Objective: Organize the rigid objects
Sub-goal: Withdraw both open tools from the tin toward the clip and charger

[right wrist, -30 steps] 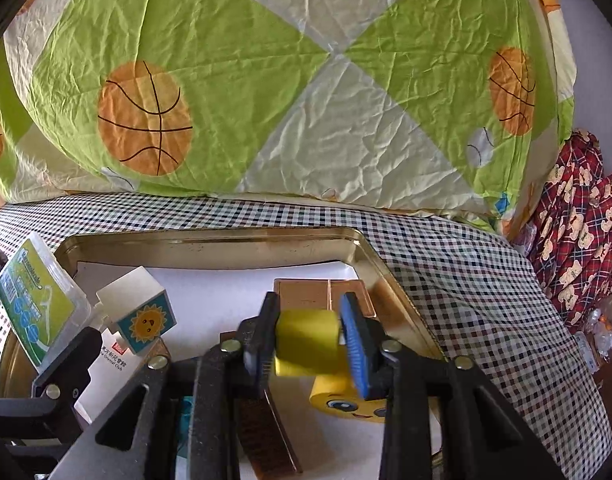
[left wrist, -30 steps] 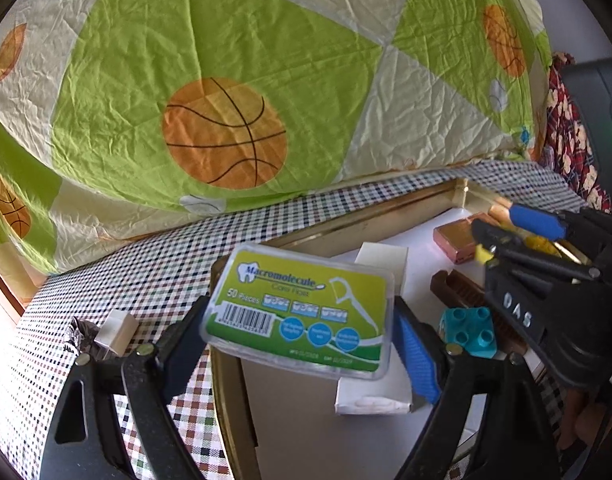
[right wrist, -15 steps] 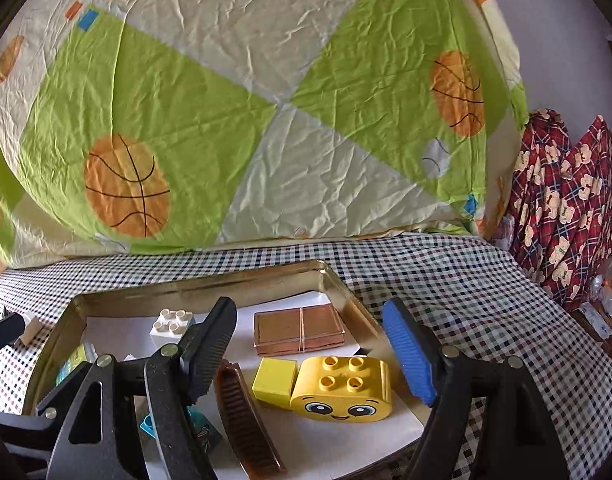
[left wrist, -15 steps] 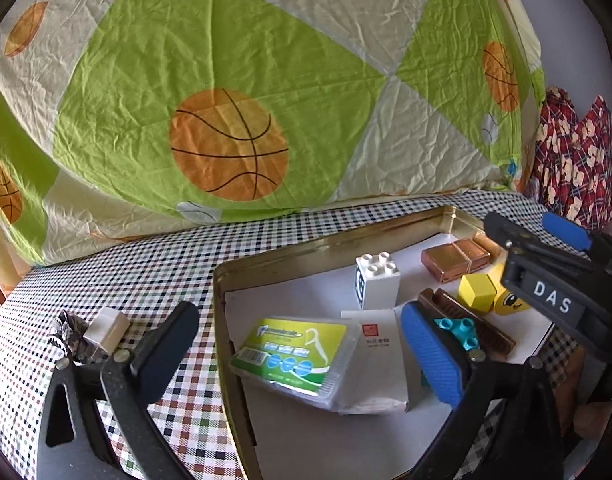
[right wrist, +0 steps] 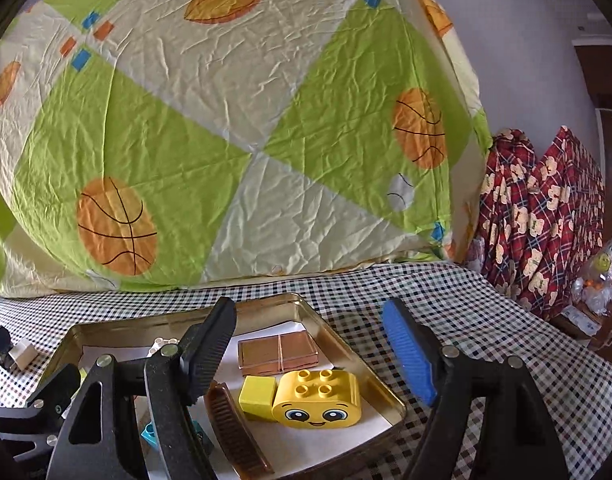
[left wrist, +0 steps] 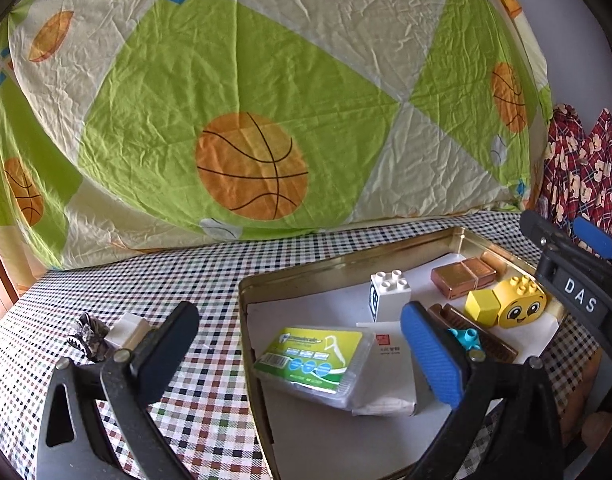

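tray (left wrist: 345, 254): one, gold metal, white paper liner, sits on the checked cloth (left wrist: 210, 280)
things in tray, counted: eight seen – one floss box, one white packet, one white brick, one teal brick, one comb, one copper block, one yellow cube, one yellow face brick
floss box (left wrist: 315, 360): clear case, green label up, lies flat, long axis runs left-right in the left wrist view, tilted a bit down to the right; rests partly on the white packet (left wrist: 389, 384)
white brick (left wrist: 387, 294): upright, studs up, behind the packet
comb (right wrist: 236, 428): brown, long axis runs from tray middle toward the near edge
teal brick (left wrist: 465, 338): small, beside the comb, partly hidden by a finger
copper block (right wrist: 278, 352): flat, at the far right corner, long axis left-right
yellow cube (right wrist: 258, 396): touching the face brick's left side
yellow face brick (right wrist: 317, 398): studs up, face toward the right wrist camera
outside tray: one white adapter (left wrist: 126, 330) with a dark bundle, left on the cloth
left gripper (left wrist: 298, 344): fingers spread wide, nothing pinched, above the floss box
right gripper (right wrist: 309, 344): fingers spread, nothing pinched, above cube and face brick
backdrop: basketball-print sheet (left wrist: 250, 120)
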Motion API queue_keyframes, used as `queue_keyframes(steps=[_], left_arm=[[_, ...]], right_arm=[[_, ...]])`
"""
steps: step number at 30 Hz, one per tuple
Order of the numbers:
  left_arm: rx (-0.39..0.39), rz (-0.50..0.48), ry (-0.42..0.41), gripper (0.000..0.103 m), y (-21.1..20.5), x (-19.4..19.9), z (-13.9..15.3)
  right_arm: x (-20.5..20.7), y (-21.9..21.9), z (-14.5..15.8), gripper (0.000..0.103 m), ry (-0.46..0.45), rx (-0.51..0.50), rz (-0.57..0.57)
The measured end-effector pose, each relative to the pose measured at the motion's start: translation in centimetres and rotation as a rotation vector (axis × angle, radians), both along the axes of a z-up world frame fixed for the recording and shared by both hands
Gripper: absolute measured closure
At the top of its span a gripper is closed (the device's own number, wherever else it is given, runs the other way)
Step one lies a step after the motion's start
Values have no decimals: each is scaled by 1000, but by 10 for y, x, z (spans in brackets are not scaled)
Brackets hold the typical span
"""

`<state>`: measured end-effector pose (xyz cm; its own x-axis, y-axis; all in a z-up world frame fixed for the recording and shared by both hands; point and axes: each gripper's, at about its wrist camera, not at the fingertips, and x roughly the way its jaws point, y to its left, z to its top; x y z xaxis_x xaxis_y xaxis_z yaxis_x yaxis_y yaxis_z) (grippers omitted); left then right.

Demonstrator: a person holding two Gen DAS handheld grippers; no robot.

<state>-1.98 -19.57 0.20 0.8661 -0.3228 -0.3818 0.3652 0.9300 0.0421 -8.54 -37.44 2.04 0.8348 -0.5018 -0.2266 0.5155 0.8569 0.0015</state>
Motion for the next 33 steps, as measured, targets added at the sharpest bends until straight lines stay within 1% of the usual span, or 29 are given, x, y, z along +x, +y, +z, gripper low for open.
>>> queue_keyframes(steps=[4,7,12,17,20,24,27,30,33], left_arm=[[6,26,-15,1,0,-2,1],[0,51,-24,1,3,-3,1],[-50,62,-34,1,14,-6,2],[-83,77,-73,1,23,-14,4],[-74,73,-66,1,25,-14,4],[-63,74,-83,1,30,-18,4],[-40,62,-100,1,33,-22,3],[-13,57,-108,1,39,-22,2],[-10,73,-112,1,52,-19,2]], right_arm=[[-7,7,1,25,-16,-15,-5],[-15,10,3,25,-45,-19,-12],[-26,14,4,25,-86,-25,-51],[-32,16,5,25,-109,-2,-66],[-37,21,5,25,-125,-16,-73],[-45,37,9,25,-166,-86,-72],[-45,46,11,25,-177,-122,-47],[-42,52,11,25,-164,-122,-21],[-41,59,10,25,-168,-111,-18]])
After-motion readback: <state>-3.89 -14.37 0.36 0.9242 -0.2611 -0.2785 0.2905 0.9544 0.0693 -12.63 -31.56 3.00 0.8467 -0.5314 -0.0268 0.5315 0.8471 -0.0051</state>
